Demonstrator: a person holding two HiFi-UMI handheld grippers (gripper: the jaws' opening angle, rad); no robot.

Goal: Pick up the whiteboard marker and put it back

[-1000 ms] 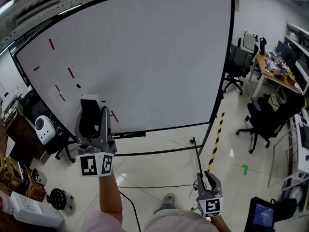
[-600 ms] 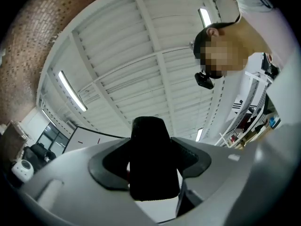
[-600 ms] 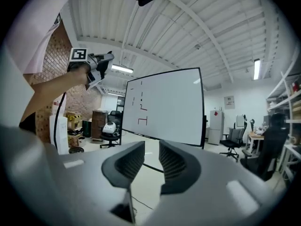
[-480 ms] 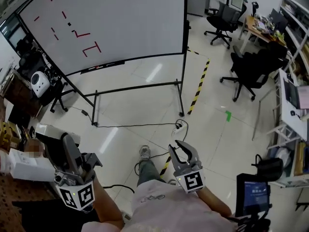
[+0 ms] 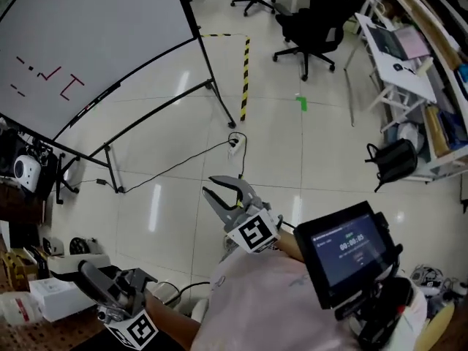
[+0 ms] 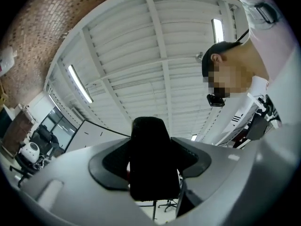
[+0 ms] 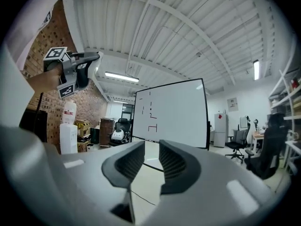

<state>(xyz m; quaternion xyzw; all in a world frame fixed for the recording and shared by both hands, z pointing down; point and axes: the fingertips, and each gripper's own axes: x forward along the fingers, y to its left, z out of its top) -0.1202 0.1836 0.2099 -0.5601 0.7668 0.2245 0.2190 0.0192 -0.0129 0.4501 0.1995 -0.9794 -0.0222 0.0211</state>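
now the whiteboard [image 5: 88, 42] has slid from straight ahead to well beyond both grippers, off on the left gripper's side, so the person has turned away from it. the left gripper [image 5: 93, 278] has dropped low beside the body, pinching a dark thing, likely the marker [image 6: 150, 164]. the right gripper [image 5: 216, 190] is spread and empty. carrying it back looks begun.

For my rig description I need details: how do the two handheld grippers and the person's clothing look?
Both the left gripper and the right gripper have grey bodies with curved jaws lined by black ribbed pads. Each carries a white cube with black square markers. The person wears a pale pink top.
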